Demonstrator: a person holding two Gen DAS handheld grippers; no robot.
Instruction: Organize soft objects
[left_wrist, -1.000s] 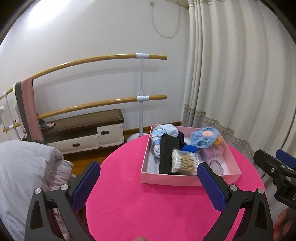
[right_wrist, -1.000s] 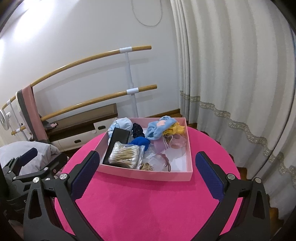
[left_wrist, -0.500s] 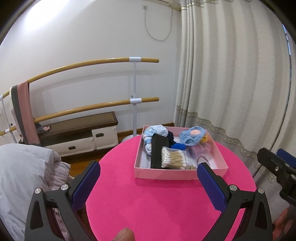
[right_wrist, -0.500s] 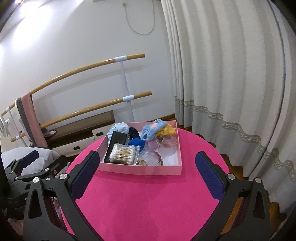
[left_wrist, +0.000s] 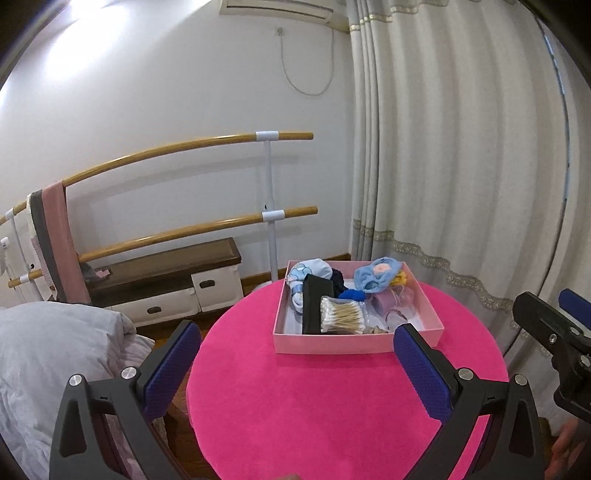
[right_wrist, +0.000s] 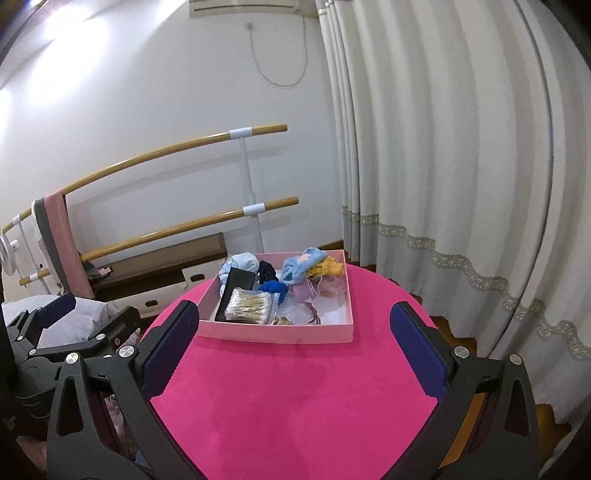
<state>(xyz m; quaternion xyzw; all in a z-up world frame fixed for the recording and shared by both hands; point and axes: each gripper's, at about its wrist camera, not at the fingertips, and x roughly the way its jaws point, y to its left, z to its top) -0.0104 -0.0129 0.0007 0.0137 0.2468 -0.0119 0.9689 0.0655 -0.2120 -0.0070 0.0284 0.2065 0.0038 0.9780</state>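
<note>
A shallow pink box (left_wrist: 354, 347) (right_wrist: 277, 334) sits on the far part of a round pink table (left_wrist: 332, 406) (right_wrist: 295, 398). It holds a light blue plush toy (left_wrist: 376, 277) (right_wrist: 303, 264), a pale blue cloth bundle (left_wrist: 310, 269) (right_wrist: 238, 264), a dark blue soft item (left_wrist: 351, 294) (right_wrist: 273, 286), a bag of cotton swabs (left_wrist: 341, 319) (right_wrist: 251, 306), a black case (left_wrist: 314, 306) and pink items (right_wrist: 328, 290). My left gripper (left_wrist: 295, 373) is open and empty, near the table's front. My right gripper (right_wrist: 295, 350) is open and empty, likewise held back from the box.
Wooden ballet bars (left_wrist: 184, 155) on a white stand and a low brown bench (left_wrist: 166, 269) stand against the wall behind. White curtains (left_wrist: 461, 166) hang at the right. Grey bedding (left_wrist: 48, 350) lies at the left. The other gripper shows at each view's edge (left_wrist: 554, 332) (right_wrist: 55, 332).
Both grippers have pulled back and risen from the box, which now looks smaller and farther. Both stay open and empty. Nothing in the box has moved.
</note>
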